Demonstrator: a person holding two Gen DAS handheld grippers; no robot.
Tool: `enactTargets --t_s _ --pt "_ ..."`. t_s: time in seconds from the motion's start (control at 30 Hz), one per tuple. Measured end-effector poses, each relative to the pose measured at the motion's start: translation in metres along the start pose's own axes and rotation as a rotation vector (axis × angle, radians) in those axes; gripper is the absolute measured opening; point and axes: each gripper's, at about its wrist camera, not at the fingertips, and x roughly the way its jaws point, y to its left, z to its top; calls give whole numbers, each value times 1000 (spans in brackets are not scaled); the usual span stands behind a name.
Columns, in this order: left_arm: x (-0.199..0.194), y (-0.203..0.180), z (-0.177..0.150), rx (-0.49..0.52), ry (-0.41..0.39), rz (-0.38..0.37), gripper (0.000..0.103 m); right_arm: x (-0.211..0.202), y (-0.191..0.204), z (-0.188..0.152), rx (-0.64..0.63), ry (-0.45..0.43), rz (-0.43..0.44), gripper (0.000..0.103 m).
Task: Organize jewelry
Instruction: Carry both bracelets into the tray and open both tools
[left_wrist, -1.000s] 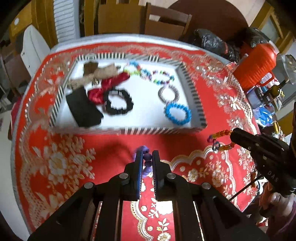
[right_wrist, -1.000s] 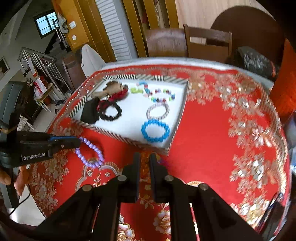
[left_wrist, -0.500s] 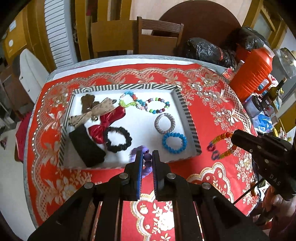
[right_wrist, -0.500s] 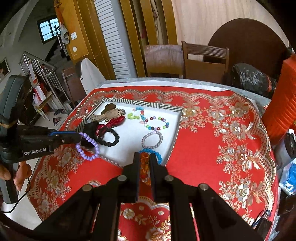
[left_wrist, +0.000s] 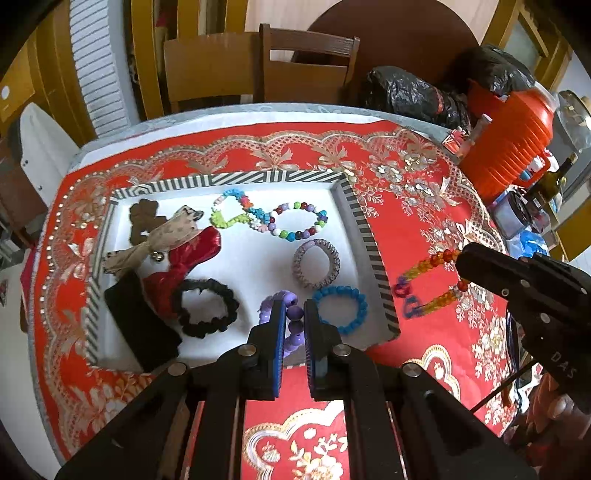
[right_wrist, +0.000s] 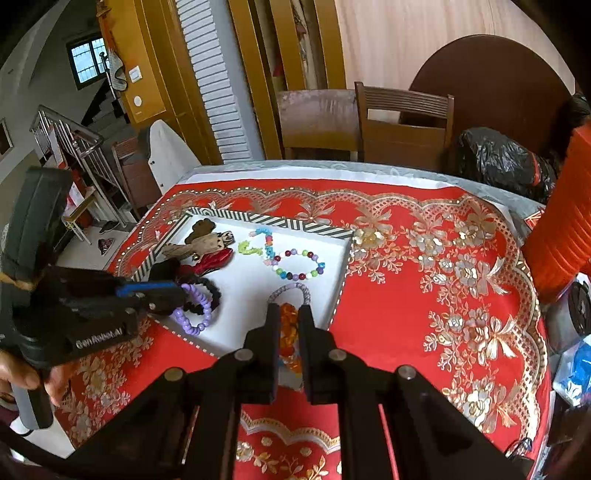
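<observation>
Progress well along, two pieces left to place. Left gripper (left_wrist: 294, 317) clenched on purple bead bracelet (left_wrist: 284, 314), hanging over tray (left_wrist: 236, 180) near edge. Right gripper (right_wrist: 288, 325) clamped on amber bead bracelet (right_wrist: 289, 334), probably just short of tray rim, view blocked by fingers. Farther, in tray: blue bracelet (left_wrist: 340, 309), black scrunchie (left_wrist: 205, 312), spiral band (left_wrist: 316, 263), multicolour bead strands (left_wrist: 297, 220), red bow (left_wrist: 188, 266).

I see glossy plastic beads on the purple bracelet (left_wrist: 291, 314), a shiny red bow (left_wrist: 192, 254), a matt black scrunchie (left_wrist: 205, 308), and gold-embroidered red cloth (left_wrist: 406, 206) under the white tray (left_wrist: 354, 206).
</observation>
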Motion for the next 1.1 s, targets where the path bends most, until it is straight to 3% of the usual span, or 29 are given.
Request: enactTargets --t_s 0.17,0.3,0.57,0.73,0.87,0.97,1.03,1.1 --pt "30 18 0 -78 44 -19 0 22 6 14 -2 20 23 9" --pt "50 50 -10 -152 90 16 0 49 22 27 -22 48 55 9" --pt "54 83 -26 -221 112 56 0 121 40 47 38 108 168 9" --pt "50 84 -28 -213 87 93 0 168 25 35 112 187 140 10" --pt "51 82 -28 -205 83 127 0 190 29 24 85 241 113 10" --pt "52 82 -27 -210 98 141 0 195 30 18 75 259 92 17" --pt "52 82 -27 -209 106 145 0 190 30 16 73 244 86 32" --pt "48 80 -28 -200 100 159 0 180 29 15 78 218 98 34"
